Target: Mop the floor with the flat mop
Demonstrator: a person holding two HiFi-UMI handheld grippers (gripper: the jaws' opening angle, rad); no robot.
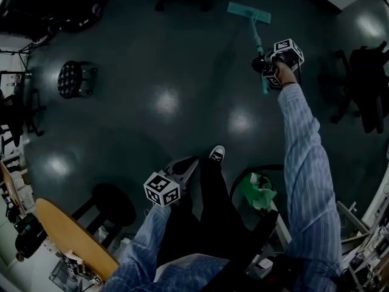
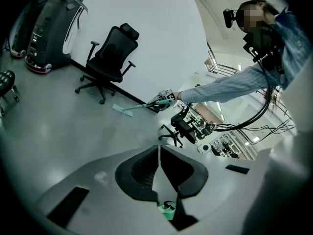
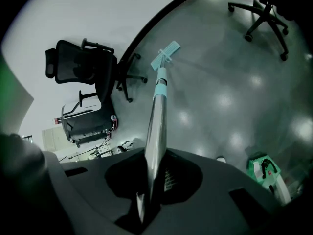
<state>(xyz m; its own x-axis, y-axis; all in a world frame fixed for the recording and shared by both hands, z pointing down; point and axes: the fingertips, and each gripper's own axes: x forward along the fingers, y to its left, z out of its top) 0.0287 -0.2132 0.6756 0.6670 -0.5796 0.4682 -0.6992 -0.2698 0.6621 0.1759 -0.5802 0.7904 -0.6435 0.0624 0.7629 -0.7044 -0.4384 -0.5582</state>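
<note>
**Mop** [image 1: 255, 35]: the head [image 1: 249, 13] is lying flat on the floor [image 1: 152, 108] far out ahead, near the wall. The handle [image 3: 156, 121] is running back into the right gripper.

**Right gripper** [image 1: 271, 69]: the jaws are clamping tight round the handle, with the arm stretching full out.

**Left gripper** [image 1: 177, 174]: the jaws are meeting pad to pad and gripping nothing. It is hanging low by the person's leg and taking no part in the stroke.

**Progress:** mopping is judged to be under way one-handed, with the head sitting at the far reach of a stroke. Lamp glare is shining all over the floor and no streak or wet edge is showing, so the part done cannot be told from the part left.

**Around:**
- A stool [image 1: 73, 78] is standing at left, well apart from the head.
- A chair [image 1: 364, 84] is standing at right.
- A second chair [image 3: 80, 67] is standing by the wall, near the head.
- A green container [image 1: 258, 190] is sitting just beside the person's leg.
- A board [image 1: 73, 236] is lying at lower left.

**In the way:** the wall chair's base is crowding the head's side and is likely calling for steering round. The container underfoot is risking a stumble on any step back.
</note>
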